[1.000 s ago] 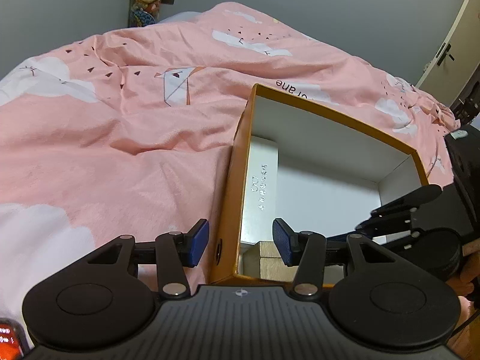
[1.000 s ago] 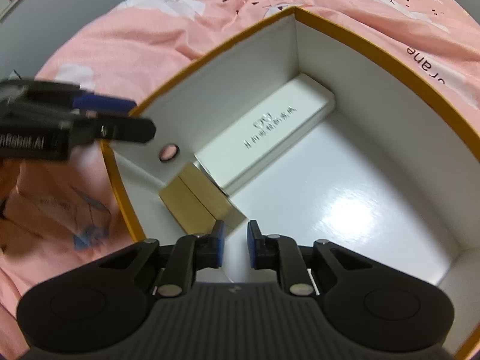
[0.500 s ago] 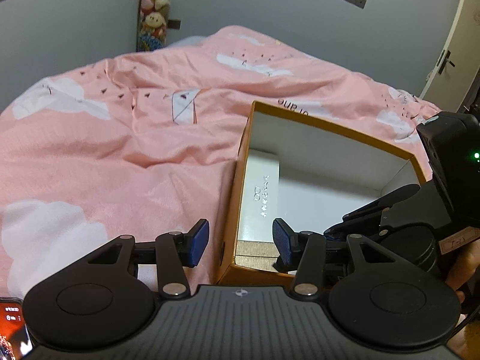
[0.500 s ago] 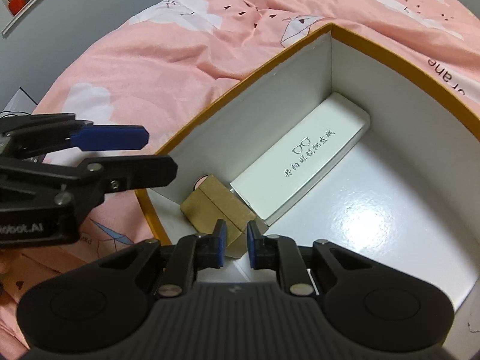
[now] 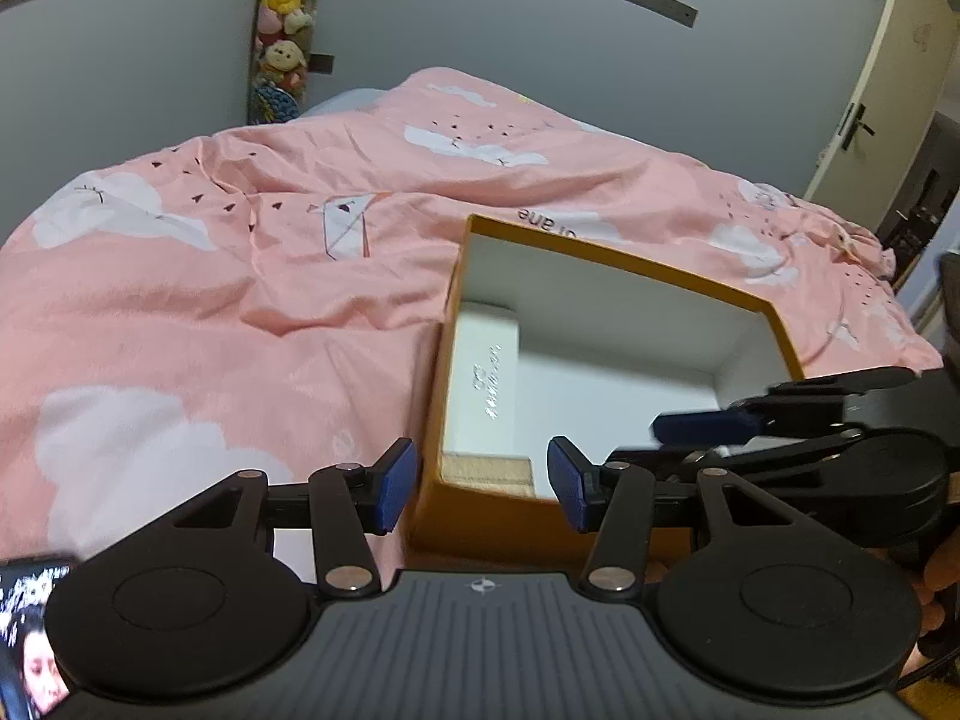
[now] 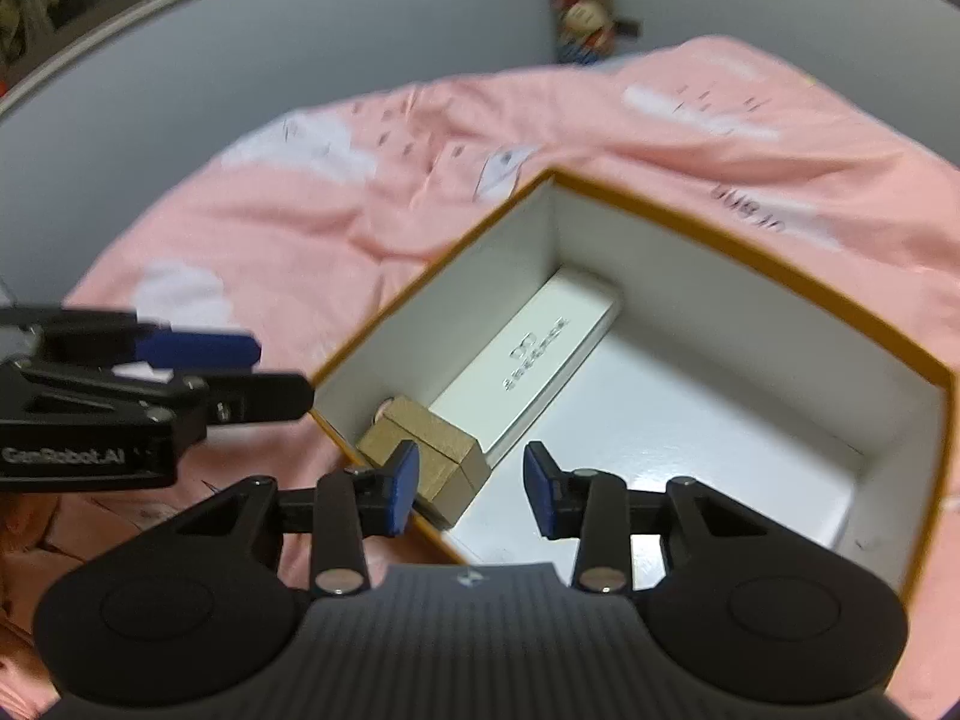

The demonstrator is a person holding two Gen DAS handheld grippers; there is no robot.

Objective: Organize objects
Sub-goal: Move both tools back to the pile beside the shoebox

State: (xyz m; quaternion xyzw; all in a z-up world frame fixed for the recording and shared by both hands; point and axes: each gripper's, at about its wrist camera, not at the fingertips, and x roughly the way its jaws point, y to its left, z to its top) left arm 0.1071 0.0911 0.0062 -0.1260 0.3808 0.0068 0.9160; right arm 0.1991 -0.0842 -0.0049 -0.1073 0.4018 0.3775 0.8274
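An orange box (image 6: 750, 258) with white inner walls lies open on the pink bedspread (image 5: 210, 300). Inside it, a long white case (image 6: 534, 360) lies along the left wall, and a small tan cardboard box (image 6: 432, 450) sits in the near corner. My right gripper (image 6: 471, 489) hovers above that corner with its jaws opening and nothing between them. My left gripper (image 5: 483, 483) hangs open over the box's near left corner (image 5: 456, 498), holding nothing. The same white case (image 5: 480, 378) and a strip of the tan box (image 5: 486, 471) show in the left wrist view.
The orange box (image 5: 624, 267) sits on a rumpled pink bedspread with white clouds. A phone (image 5: 27, 630) with a lit screen lies at the lower left. Stuffed toys (image 5: 282, 18) hang on the grey wall. A door (image 5: 870, 90) stands at the right.
My right gripper went from shut to open and rose away from the tan box inside the orange box. Both views pulled back and up, showing more of the bed and wall.
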